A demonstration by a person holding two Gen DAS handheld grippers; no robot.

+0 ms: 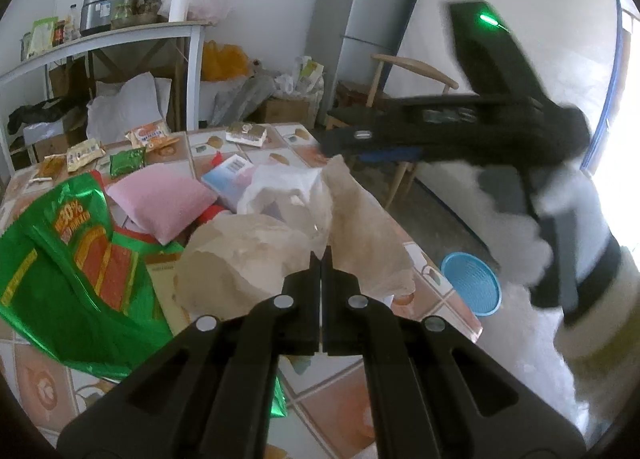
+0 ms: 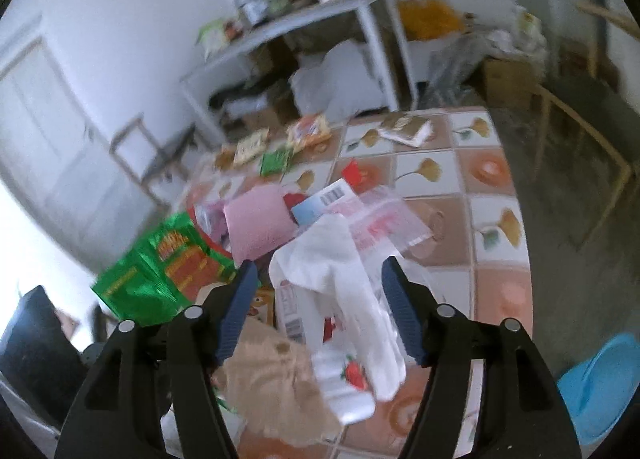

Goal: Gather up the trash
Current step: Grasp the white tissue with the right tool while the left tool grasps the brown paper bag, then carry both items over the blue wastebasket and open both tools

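Observation:
A heap of trash lies on the tiled table [image 1: 340, 387]. My left gripper [image 1: 321, 255] is shut on the edge of a crumpled brown paper bag [image 1: 248, 255], which is lifted off the table. The right gripper [image 1: 400, 135] crosses the upper right of the left wrist view, blurred. In the right wrist view my right gripper [image 2: 316, 271] is open above a white plastic bag [image 2: 344, 299], its blue pads [image 2: 400, 311] on either side. The brown paper bag [image 2: 276, 383] lies below it. A green snack bag [image 1: 76, 259] lies at the left.
A pink packet [image 1: 160, 199], a barcoded box [image 1: 232, 175] and several small snack wrappers [image 1: 128, 163] lie farther back. A blue bin [image 1: 472, 283] stands on the floor right of the table. A wooden chair [image 1: 400, 99], fridge and cluttered shelf stand behind.

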